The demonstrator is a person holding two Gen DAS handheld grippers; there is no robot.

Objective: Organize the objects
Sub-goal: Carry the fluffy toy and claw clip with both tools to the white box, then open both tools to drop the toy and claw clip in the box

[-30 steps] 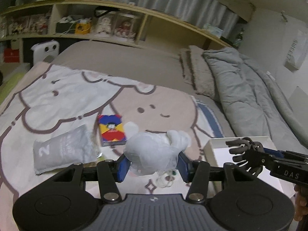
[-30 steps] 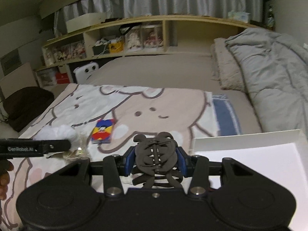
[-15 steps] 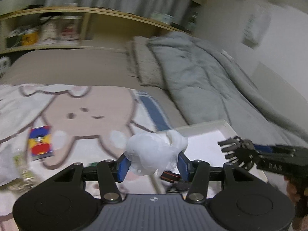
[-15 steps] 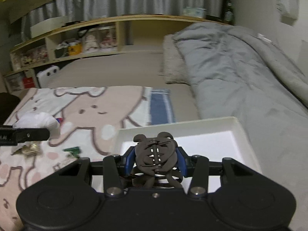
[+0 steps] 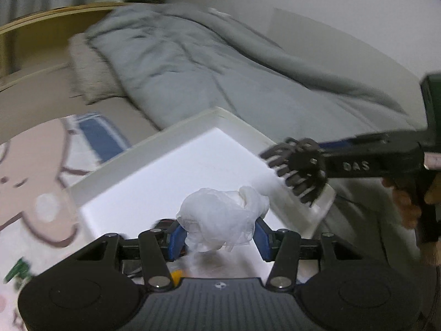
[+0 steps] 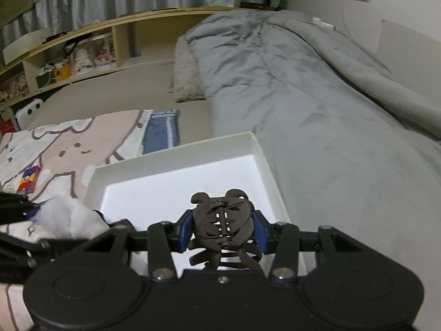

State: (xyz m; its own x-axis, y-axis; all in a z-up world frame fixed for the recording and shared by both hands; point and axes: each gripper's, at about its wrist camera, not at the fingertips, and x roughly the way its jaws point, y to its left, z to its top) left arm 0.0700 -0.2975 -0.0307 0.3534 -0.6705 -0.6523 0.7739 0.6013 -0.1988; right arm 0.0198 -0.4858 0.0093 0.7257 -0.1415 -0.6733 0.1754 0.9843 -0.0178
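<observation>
- Left tool [image 5: 220, 235] pinches a white fluffy scrunchie [image 5: 223, 222]; it may snag the pads over the white tray [image 5: 154, 143].
- Right tool [image 6: 223, 231] clamps a dark claw hair clip [image 6: 223, 220]; releasing near the rim risks it bouncing out.

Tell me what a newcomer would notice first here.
Two loaded grippers over a white tray on the bed: the left gripper pinches a fluffy white puff, the right gripper a dark brown hair claw clip. A rumpled grey duvet fills the bed's right side.
</observation>
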